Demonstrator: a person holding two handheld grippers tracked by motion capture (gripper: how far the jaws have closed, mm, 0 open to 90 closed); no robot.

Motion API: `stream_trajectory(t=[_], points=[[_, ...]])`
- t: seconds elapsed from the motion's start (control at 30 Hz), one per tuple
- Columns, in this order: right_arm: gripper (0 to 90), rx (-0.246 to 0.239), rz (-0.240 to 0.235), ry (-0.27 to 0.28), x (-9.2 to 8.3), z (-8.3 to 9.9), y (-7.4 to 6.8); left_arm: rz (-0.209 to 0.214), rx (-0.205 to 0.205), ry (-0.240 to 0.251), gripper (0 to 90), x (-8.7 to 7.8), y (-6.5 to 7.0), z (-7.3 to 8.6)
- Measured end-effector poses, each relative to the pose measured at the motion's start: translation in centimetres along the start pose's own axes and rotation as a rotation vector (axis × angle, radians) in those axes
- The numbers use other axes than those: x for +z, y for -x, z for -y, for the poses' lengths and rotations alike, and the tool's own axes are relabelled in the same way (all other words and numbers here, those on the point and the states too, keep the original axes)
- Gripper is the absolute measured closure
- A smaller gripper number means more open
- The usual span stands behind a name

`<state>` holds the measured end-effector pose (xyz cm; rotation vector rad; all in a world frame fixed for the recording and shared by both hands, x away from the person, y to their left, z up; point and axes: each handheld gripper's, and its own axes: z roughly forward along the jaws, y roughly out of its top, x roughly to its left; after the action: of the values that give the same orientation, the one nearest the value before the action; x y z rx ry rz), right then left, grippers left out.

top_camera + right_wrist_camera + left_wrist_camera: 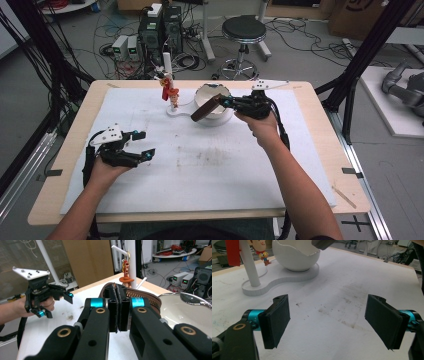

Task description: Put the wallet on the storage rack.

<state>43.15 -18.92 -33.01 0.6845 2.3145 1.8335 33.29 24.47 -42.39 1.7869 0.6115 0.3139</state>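
The right tool (223,102) was clamped on a brown pouch (206,108), probably zippered, its long axis slanting down over the bowl's (216,119) near rim. The left tool (141,144), jaws apart, hung well away over the bench (210,165).

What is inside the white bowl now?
The white bowl shows a bare pale inner wall and part of its floor. The right gripper holds a brown zipped pouch at the rim, which hides the rest of the inside.
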Motion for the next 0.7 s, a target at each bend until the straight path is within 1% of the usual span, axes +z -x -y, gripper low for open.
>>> stream_trajectory(t=[0.23, 0.27, 0.3, 0.37, 0.7], points=[[90.0, 0.021, 0.036, -0.005, 0.7, -0.5, 1.6, -0.001, 0.005, -0.003, 20.2, 0.0, 0.0, 0.0], [90.0, 0.016, 0.049, 0.0, 0.7, -0.6, 1.7, -0.002, 0.007, -0.002, 20.2, 0.0, 0.0, 0.0], [90.0, 0.025, 0.049, 0.004, 0.8, -0.7, 1.9, -0.002, 0.006, -0.004, 20.2, 0.0, 0.0, 0.0], [90.0, 0.03, 0.065, 0.007, 1.0, -0.8, 2.4, -0.003, 0.003, -0.003, 20.2, 0.0, 0.0, 0.0], [90.0, 0.058, 0.122, 0.006, 1.4, -0.6, 4.5, -0.003, 0.001, -0.003, 20.2, 0.0, 0.0, 0.0]])
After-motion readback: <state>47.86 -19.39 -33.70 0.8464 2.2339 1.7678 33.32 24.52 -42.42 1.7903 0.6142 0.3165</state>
